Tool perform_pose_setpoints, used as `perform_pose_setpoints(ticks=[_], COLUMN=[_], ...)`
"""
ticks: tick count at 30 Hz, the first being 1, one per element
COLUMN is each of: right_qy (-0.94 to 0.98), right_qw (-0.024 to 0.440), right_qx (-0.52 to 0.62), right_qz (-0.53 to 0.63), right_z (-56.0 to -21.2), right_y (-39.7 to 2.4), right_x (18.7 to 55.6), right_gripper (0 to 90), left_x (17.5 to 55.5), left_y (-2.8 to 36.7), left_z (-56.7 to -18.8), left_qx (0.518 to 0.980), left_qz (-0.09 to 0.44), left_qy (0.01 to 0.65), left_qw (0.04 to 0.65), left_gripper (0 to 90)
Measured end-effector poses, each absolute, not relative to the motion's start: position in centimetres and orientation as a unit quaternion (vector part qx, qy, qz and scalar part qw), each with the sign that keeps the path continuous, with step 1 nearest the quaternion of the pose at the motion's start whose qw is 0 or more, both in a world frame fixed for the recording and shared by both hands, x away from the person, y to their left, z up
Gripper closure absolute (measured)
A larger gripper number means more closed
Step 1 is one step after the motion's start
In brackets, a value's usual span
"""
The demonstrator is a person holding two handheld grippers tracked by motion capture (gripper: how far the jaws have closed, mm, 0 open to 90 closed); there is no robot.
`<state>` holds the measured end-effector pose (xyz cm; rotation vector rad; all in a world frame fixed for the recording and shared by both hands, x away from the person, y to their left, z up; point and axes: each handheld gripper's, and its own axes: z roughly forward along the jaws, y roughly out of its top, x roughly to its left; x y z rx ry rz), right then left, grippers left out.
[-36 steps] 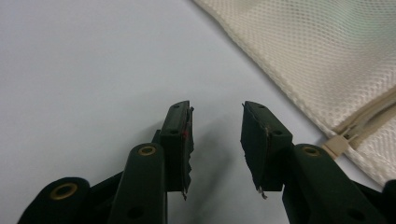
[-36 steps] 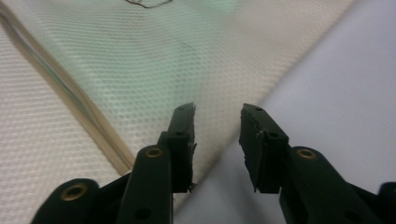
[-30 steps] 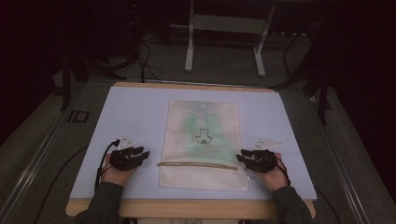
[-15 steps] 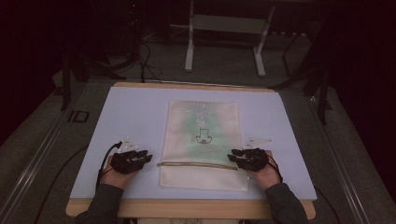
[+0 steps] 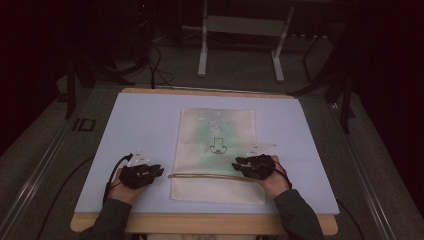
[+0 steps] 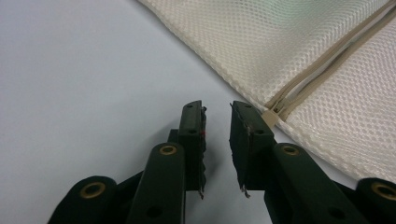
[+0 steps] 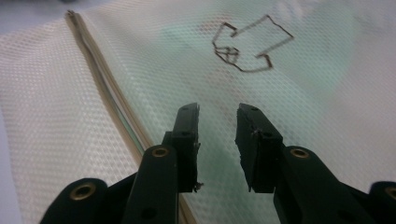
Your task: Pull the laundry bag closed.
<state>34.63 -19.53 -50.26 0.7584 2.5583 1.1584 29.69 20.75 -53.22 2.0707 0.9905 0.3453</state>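
Both grippers flank the mesh laundry bag (image 5: 217, 150) lying flat mid-table: left gripper (image 6: 217, 116) beside the zipper's (image 6: 327, 58) end, right gripper (image 7: 217, 116) over the mesh (jaws narrowing, empty), seemingly to unzip it.

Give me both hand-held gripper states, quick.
Left hand-held gripper: open, jaws just been closing, empty, beside the cream mesh zippered bag.
Right hand-held gripper: open, closing, empty, over the bag.
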Motion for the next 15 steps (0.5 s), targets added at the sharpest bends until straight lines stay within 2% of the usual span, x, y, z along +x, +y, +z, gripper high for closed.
perform_pose_setpoints(ticks=[15], right_qy=[0.891], right_qw=[0.101], right_qx=[0.21], right_qz=[0.391], right_z=[-49.3], right_y=[-15.7], right_x=[35.2], right_gripper=[73.9], left_x=[29.3], left_y=[20.7], left_z=[-53.0], left_qx=[0.82], left_qz=[0.135], left_qy=[0.383], left_qw=[0.404], left_gripper=[71.9])
